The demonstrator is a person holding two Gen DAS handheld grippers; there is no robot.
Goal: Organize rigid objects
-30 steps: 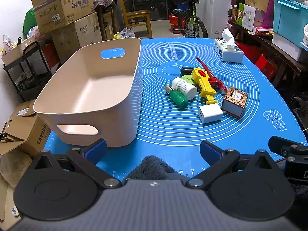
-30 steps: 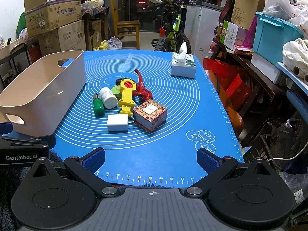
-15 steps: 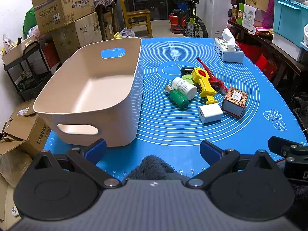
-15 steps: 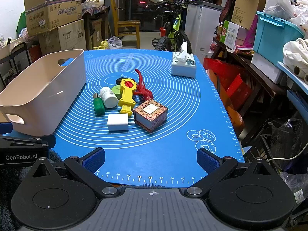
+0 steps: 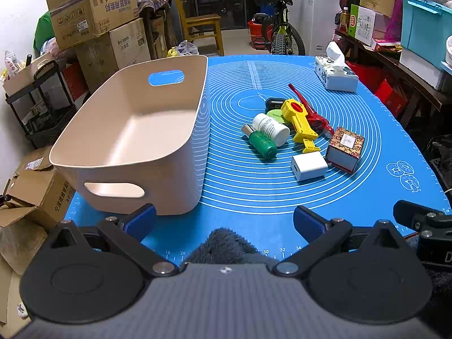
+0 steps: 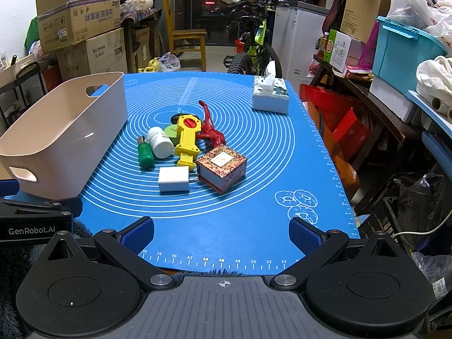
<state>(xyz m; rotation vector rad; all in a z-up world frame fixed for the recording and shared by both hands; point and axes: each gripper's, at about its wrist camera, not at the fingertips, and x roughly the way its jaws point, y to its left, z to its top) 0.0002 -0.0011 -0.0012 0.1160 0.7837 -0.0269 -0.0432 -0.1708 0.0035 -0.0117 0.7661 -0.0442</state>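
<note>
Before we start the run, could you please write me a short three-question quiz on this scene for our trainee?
1. True or false: the beige bin already holds one of the small objects.
2. Which lies closest to the right gripper? A) tissue box B) white charger block C) green bottle
3. Fill in: both the right gripper and the left gripper have their jaws ____.

Key
1. False; its inside shows nothing in it.
2. B
3. open; neither holds anything.

Empty beige bin (image 5: 135, 130) beside clustered small items (image 5: 296, 130) on mat.
</note>
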